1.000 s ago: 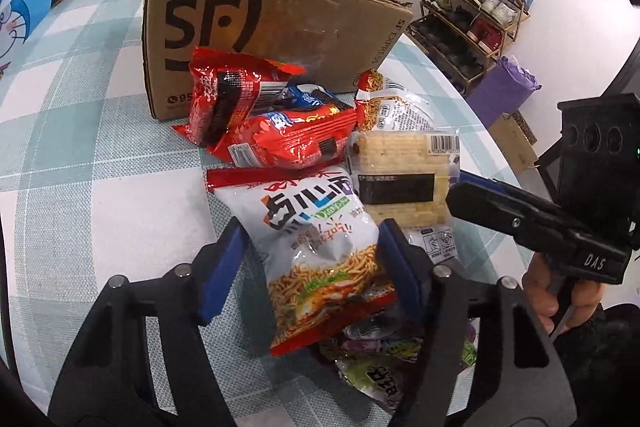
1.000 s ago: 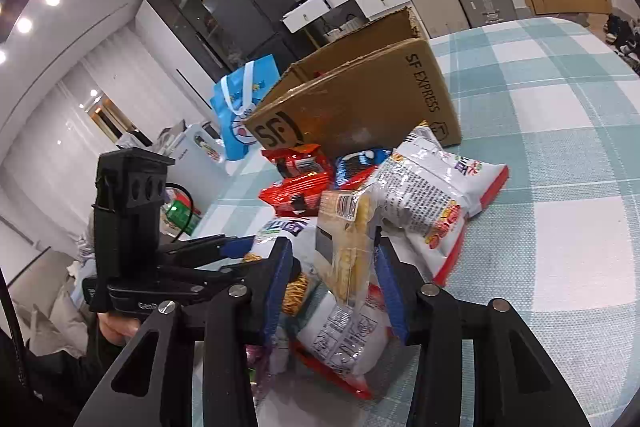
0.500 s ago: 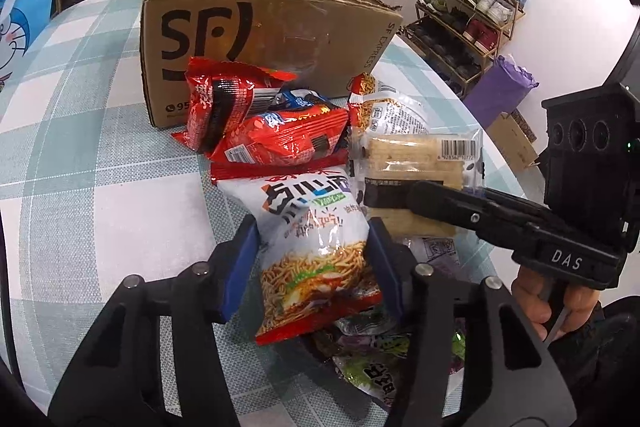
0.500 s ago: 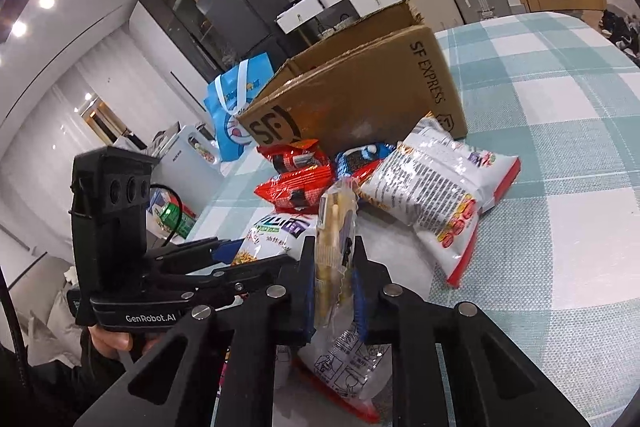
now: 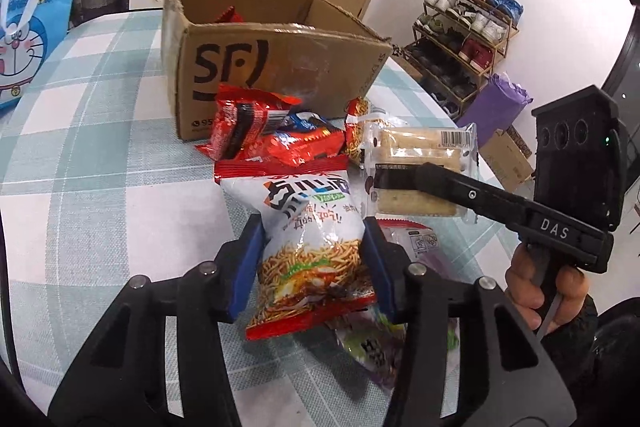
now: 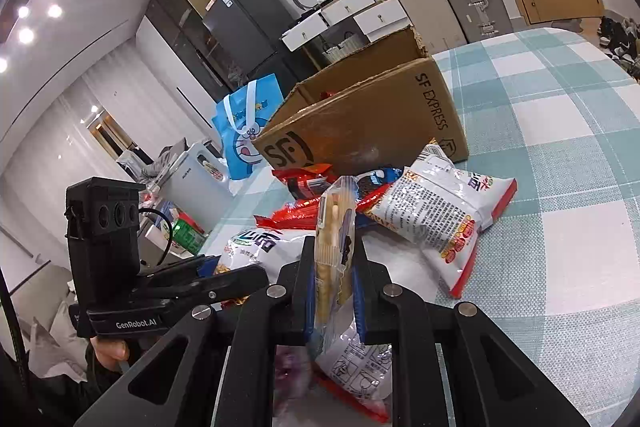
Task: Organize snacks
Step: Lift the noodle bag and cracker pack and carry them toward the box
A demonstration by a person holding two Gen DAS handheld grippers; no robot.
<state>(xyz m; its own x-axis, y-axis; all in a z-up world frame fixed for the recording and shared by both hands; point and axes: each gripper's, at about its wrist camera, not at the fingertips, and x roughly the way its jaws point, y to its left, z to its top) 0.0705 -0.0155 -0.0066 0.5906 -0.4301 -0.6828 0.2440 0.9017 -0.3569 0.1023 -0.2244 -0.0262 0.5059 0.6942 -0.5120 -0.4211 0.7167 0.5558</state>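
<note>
A white and red noodle-snack bag point(image 5: 308, 203) stands between the blue pads of my left gripper point(image 5: 312, 243). The jaws are closing and both pads press its sides. In the right wrist view my right gripper point(image 6: 332, 259) is shut on a clear cracker pack point(image 6: 334, 223) and holds it upright on edge. From the left wrist view the same cracker pack point(image 5: 420, 147) hangs just right of the noodle bag. Behind the pile an open cardboard box point(image 5: 280, 59) stands on the checked tablecloth point(image 5: 100, 187), with something red inside.
Red snack packs point(image 5: 248, 123) lie against the box front. A white bag with a red edge point(image 6: 444, 219) lies to the right, and a purple-green pack point(image 5: 372, 347) under my left gripper. A blue cartoon bag point(image 5: 28, 31) stands far left. A shoe rack point(image 5: 468, 27) stands beyond the table.
Both grippers closed: the left onto the noodle bag, the right onto the cracker pack, which it turned on edge. The left gripper rose slightly with the bag.
</note>
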